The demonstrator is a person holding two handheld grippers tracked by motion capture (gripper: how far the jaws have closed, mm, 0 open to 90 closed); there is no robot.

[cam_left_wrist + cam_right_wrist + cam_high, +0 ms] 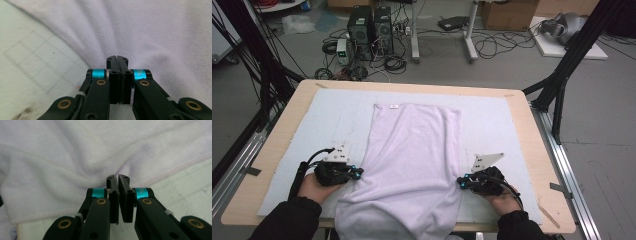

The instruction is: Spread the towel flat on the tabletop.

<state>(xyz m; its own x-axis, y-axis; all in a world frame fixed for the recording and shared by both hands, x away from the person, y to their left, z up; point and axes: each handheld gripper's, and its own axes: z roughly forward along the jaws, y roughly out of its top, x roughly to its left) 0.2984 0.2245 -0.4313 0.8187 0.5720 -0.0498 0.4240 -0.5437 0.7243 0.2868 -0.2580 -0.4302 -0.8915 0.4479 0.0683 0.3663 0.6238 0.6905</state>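
The towel (412,165) lies lengthwise on the mat (502,120), its near end hanging off the table (302,90); the left claw (357,173) and right claw (460,182) each clamp a side hem, jaws together on the cloth, apparently ready to lift and fold it.

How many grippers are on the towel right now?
2. The left gripper is at the towel's left edge, the right gripper at its right edge; both are shut, apparently pinching the fabric's hem.
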